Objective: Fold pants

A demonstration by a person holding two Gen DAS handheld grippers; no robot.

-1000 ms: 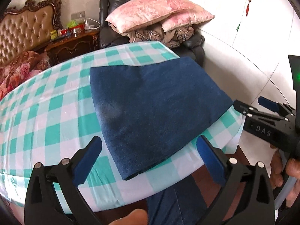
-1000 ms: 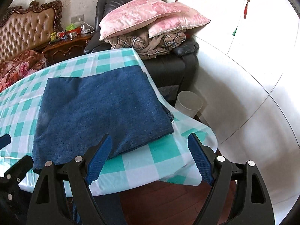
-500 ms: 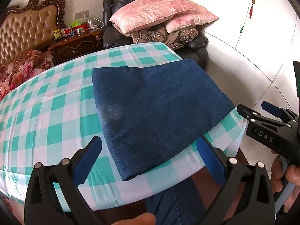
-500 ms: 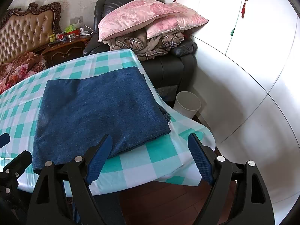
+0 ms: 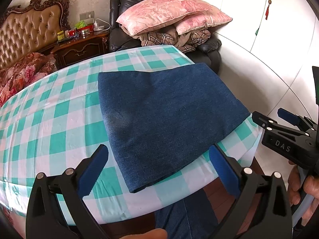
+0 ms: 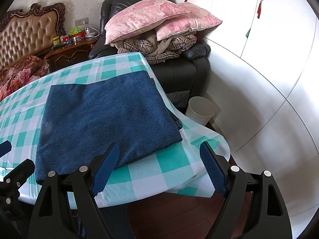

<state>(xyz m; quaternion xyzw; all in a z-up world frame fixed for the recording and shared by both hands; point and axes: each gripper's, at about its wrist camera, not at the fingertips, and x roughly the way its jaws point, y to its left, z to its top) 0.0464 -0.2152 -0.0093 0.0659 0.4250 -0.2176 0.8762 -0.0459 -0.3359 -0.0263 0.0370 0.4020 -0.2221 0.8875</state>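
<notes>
The dark blue denim pants [image 5: 167,115] lie folded into a flat rectangle on the table with the teal-and-white checked cloth [image 5: 49,123]. They also show in the right wrist view [image 6: 103,119], near the table's right edge. My left gripper [image 5: 157,169] is open and empty, held back above the table's near edge, just short of the pants' near corner. My right gripper [image 6: 159,169] is open and empty, above the near right part of the table. The right gripper also shows at the right of the left wrist view [image 5: 283,133].
A black armchair [image 6: 179,67] piled with pink pillows [image 6: 157,18] and a plaid blanket stands behind the table. A white bin [image 6: 201,109] sits on the floor at the right. A tufted headboard [image 5: 30,33] and wooden nightstand [image 5: 79,47] stand far left.
Both grippers have drawn back and up a little from the table, so the folded pants look slightly smaller. The pants have not moved.
</notes>
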